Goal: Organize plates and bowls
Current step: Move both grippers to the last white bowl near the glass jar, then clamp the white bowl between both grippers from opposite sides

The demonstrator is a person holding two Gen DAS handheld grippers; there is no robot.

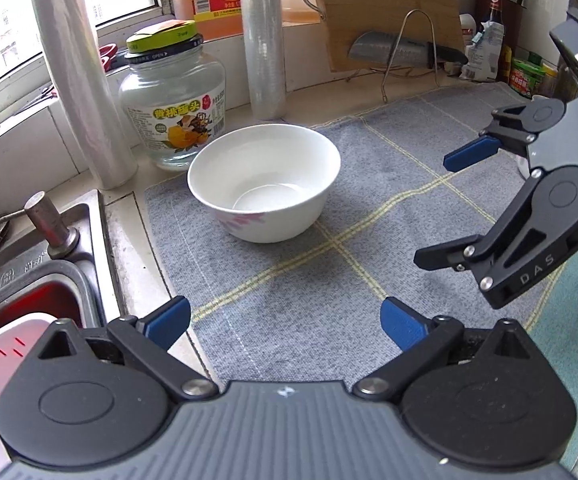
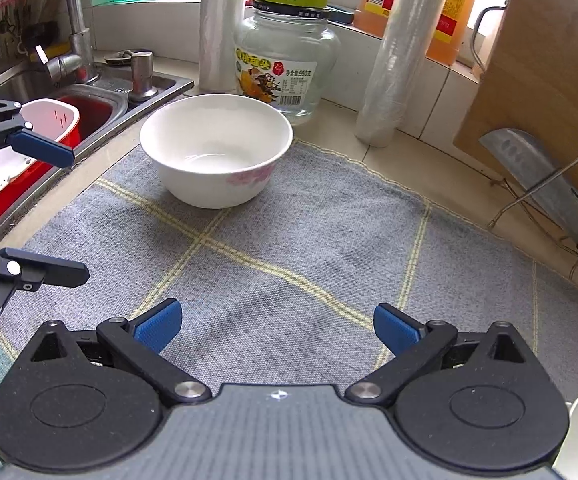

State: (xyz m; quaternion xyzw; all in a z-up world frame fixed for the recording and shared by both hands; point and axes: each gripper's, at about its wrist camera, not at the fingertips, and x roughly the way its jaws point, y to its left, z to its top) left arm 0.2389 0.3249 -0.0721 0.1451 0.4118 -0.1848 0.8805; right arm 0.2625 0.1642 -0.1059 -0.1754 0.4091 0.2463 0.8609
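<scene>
Both grippers gape, empty; faucet (image 2: 73,20) (right wrist view only) beyond bowl (image 2: 216,148)

Bare mat (image 2: 289,248) — jar (image 2: 289,68) behind bowl (image 2: 217,148)

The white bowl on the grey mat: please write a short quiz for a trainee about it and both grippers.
1. True or false: the white bowl lies upside down on the grey mat.
2. What does the left gripper hold? A) the bowl B) nothing C) the glass jar
3. Fill in: the jar stands ____ the bowl, near the window.

Key: 1 false, it sits upright and looks empty. 2 B; the right gripper is open and empty too. 3 behind.
</scene>
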